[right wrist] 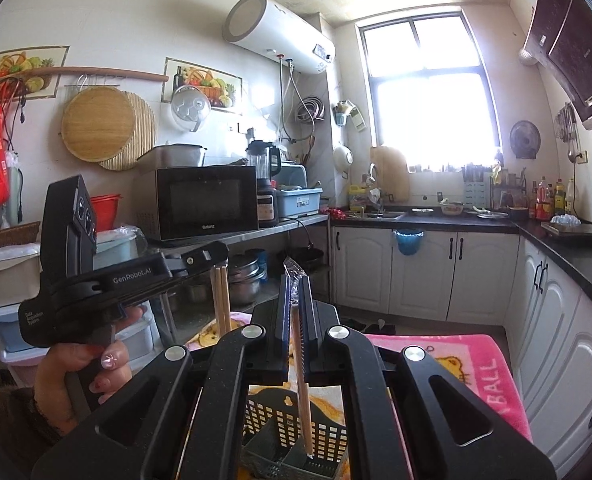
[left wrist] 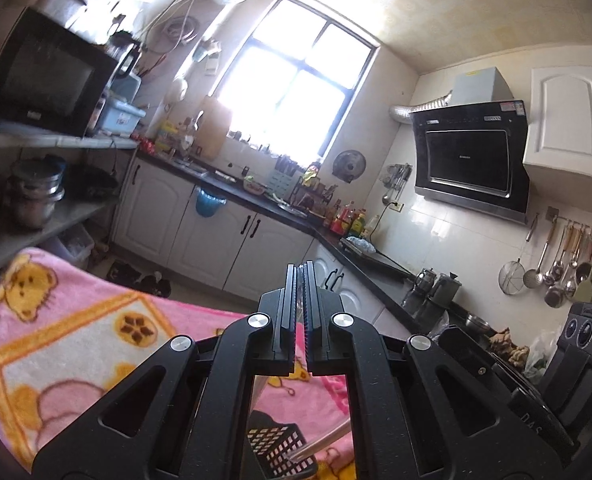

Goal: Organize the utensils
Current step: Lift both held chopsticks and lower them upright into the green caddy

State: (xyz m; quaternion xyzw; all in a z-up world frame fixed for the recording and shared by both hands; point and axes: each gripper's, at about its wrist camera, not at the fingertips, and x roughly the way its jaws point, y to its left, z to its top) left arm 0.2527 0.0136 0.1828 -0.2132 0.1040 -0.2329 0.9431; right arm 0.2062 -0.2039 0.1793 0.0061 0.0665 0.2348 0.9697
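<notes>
— Right gripper (right wrist: 296, 300): what's it doing?
— Pinching a wrapped chopstick (right wrist: 302, 376) between its fingers, lower tip down inside the black slotted basket (right wrist: 280, 428) on the pink towel (right wrist: 456, 364).
— And the left gripper (left wrist: 300, 280)?
— Fingers pressed together. From the right view, two bare chopsticks (right wrist: 221, 300) hang below it, though its grip on them is hidden.

Basket (right wrist: 292, 432) base behind gripper frame
</notes>
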